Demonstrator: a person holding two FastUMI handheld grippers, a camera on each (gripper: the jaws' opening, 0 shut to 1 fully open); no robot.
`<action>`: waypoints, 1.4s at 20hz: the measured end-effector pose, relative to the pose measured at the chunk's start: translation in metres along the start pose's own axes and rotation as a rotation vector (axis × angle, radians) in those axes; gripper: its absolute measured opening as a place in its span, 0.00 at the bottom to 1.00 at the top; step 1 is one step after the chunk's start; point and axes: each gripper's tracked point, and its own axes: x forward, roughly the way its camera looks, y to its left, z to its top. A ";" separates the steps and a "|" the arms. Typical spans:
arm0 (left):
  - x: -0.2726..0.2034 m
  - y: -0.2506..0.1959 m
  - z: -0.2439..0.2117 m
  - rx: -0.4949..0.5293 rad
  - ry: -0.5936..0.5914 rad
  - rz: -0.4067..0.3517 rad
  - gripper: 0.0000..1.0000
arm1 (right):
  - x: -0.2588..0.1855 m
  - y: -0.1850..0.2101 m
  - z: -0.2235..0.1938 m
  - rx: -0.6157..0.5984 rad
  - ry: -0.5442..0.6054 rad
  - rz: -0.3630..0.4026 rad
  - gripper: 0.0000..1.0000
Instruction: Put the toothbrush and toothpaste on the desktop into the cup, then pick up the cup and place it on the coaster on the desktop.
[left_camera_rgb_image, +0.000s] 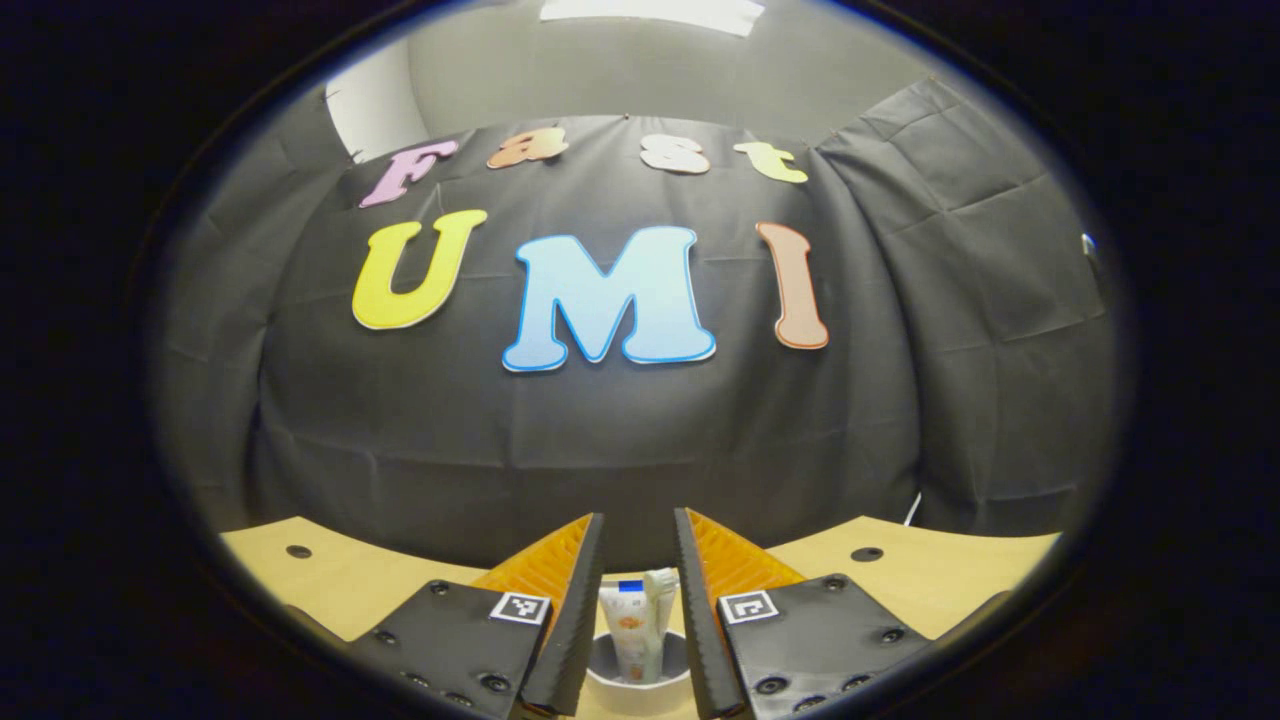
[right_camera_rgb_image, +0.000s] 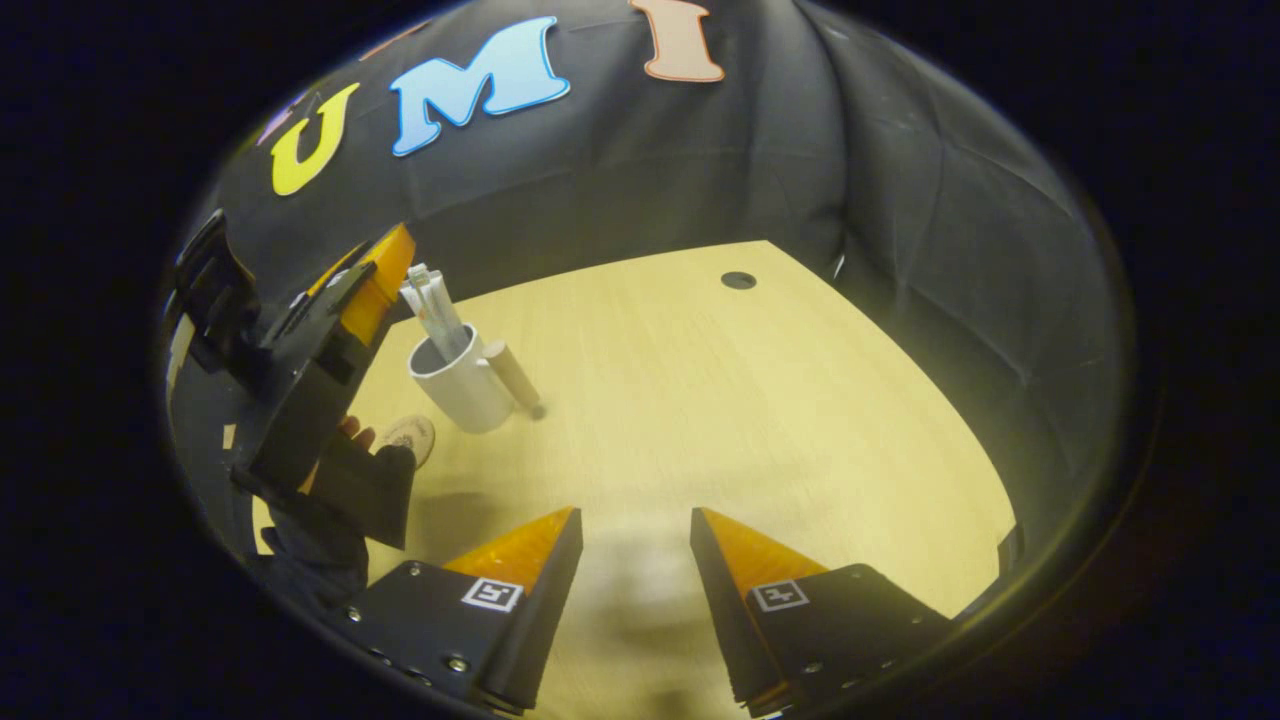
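Cup (right_camera_rgb_image: 460, 385) near desk (right_camera_rgb_image: 760, 420) left edge, both grippers' jaws spread, holding nothing.

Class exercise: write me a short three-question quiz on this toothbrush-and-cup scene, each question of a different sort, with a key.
1. True or false: the toothpaste stands inside the cup.
2. Where does the coaster lie in the right gripper view? A) under the cup B) on the desk beside the cup C) in the right gripper
3. Fill in: the left gripper is open, its fingers either side of the ____.

Key: 1 true; 2 B; 3 cup.
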 end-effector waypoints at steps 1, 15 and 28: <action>-0.003 0.001 0.001 0.000 0.005 0.000 0.47 | -0.002 0.002 0.002 -0.003 -0.004 0.006 0.71; -0.080 0.041 0.045 0.006 0.151 0.073 0.43 | -0.008 0.033 0.042 -0.110 -0.059 0.135 0.68; -0.172 0.135 0.093 0.028 0.234 0.285 0.43 | 0.033 0.093 0.084 -0.740 0.037 0.383 0.70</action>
